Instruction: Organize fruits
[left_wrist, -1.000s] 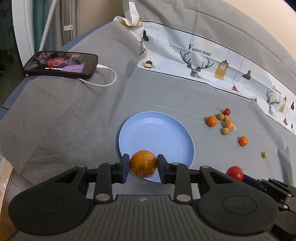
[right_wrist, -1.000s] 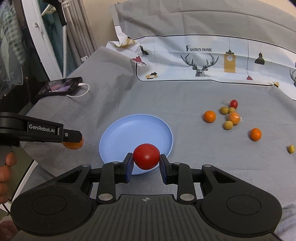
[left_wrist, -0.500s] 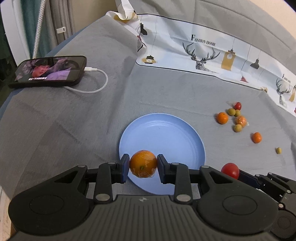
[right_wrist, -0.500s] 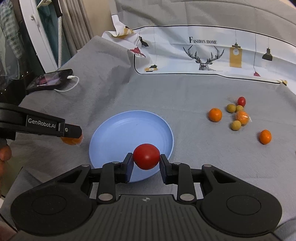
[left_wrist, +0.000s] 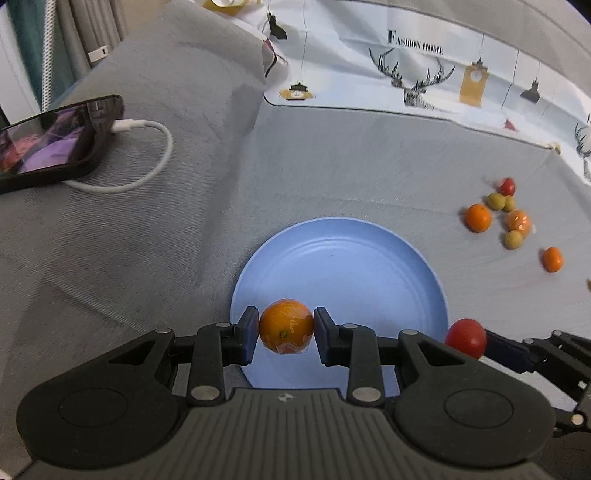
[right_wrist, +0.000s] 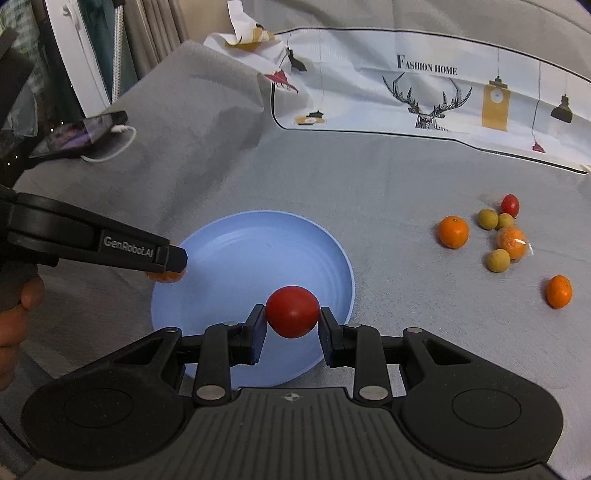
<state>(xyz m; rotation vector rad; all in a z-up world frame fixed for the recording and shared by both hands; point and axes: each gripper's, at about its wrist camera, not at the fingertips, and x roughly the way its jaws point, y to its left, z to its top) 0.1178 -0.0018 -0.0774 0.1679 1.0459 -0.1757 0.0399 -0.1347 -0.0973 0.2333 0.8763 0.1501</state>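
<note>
My left gripper (left_wrist: 285, 328) is shut on a wrapped orange (left_wrist: 286, 325), held just over the near left rim of the blue plate (left_wrist: 351, 254). My right gripper (right_wrist: 292, 320) is shut on a red tomato (right_wrist: 292, 311) above the plate's (right_wrist: 229, 240) near right part. In the right wrist view the left gripper (right_wrist: 173, 264) comes in from the left with the orange (right_wrist: 164, 276) peeking out under it. In the left wrist view the tomato (left_wrist: 466, 338) shows at the plate's right edge. Nothing lies on the plate.
Several small fruits lie on the grey cloth to the right: oranges (right_wrist: 453, 232), green ones (right_wrist: 498, 260), a small red one (right_wrist: 510, 205). A phone (left_wrist: 55, 142) with a white cable (left_wrist: 147, 155) rests at the far left. A printed cloth (right_wrist: 424, 81) lies behind. A hand (right_wrist: 14, 317) shows at left.
Both grippers have sunk and come closer over the plate, each still holding its fruit. The plate looms larger in both views.
</note>
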